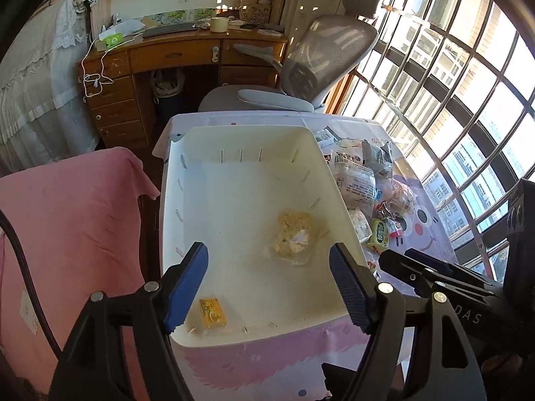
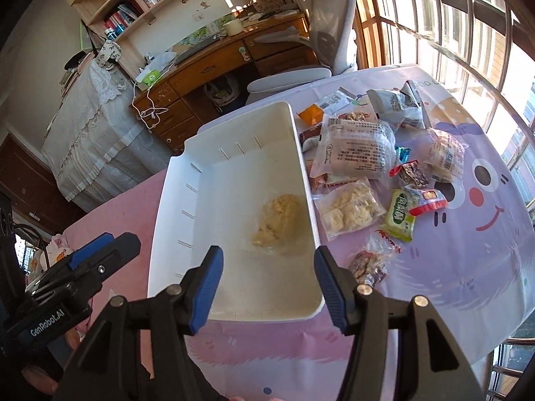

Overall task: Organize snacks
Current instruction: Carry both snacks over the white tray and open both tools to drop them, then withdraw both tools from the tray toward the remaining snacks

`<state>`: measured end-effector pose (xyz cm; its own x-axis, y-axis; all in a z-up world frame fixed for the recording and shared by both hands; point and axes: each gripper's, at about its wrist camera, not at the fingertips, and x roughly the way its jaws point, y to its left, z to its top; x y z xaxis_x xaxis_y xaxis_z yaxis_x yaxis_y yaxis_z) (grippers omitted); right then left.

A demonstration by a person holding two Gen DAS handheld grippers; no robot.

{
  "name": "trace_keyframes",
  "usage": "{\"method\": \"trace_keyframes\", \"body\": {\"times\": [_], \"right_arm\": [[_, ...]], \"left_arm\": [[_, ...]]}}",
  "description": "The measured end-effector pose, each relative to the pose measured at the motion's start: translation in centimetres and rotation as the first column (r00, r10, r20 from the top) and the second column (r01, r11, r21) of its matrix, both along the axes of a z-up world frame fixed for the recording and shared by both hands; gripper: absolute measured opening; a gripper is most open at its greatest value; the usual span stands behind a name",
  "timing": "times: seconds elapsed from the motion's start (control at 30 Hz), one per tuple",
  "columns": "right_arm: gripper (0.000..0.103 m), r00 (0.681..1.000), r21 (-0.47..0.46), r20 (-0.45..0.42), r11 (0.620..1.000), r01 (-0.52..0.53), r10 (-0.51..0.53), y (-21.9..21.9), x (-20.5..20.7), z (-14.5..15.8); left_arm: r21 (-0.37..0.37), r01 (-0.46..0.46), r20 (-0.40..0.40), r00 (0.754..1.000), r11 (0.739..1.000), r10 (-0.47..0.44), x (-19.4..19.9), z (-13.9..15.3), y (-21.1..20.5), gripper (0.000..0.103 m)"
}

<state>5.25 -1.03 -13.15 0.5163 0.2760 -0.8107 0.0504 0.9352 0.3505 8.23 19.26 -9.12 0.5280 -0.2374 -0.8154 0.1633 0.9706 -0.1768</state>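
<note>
I am holding both tools above the near end of the white plastic bin (image 2: 234,180), which is sitting on the cartoon tablecloth (image 2: 468,234). The left gripper (image 1: 267,287) is standing wide with nothing between its pads; the right gripper (image 2: 267,287) is likewise parted and carrying nothing. Inside the bin I am seeing a clear bag of pale crumbly cake (image 2: 277,220) and a small yellow packet (image 1: 213,312) in the near corner. The remaining snacks are lying heaped just beside the bin's right wall, the large white wrapped bun (image 2: 354,150) among them. I am judging these wrappers light, crinkly, slippery and crushable, best pinched at a sealed edge.
</note>
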Motion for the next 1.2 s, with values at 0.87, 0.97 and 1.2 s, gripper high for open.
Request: {"method": "trace_keyframes", "body": {"times": [0.87, 0.97, 1.2], "right_arm": [[0.061, 0.982, -0.008, -0.125, 0.99, 0.142, -0.142, -11.0, -5.8, -4.6], [0.062, 0.984, -0.013, -0.133, 0.993, 0.121, -0.122, -12.2, -5.6, -4.6], [0.064, 0.988, -0.032, -0.143, 0.998, 0.047, -0.051, -15.1, -4.7, -4.3]], "left_arm": [[0.03, 0.169, -0.176, 0.971, 0.985, -0.161, -3.8, -4.8, -11.5, 0.079], [0.017, 0.15, -0.202, 0.969, 0.988, -0.144, -3.7, -5.3, -12.9, 0.082], [-0.021, 0.044, -0.266, 0.963, 0.999, -0.047, -2.9, -6.8, -15.4, 0.085]]}}
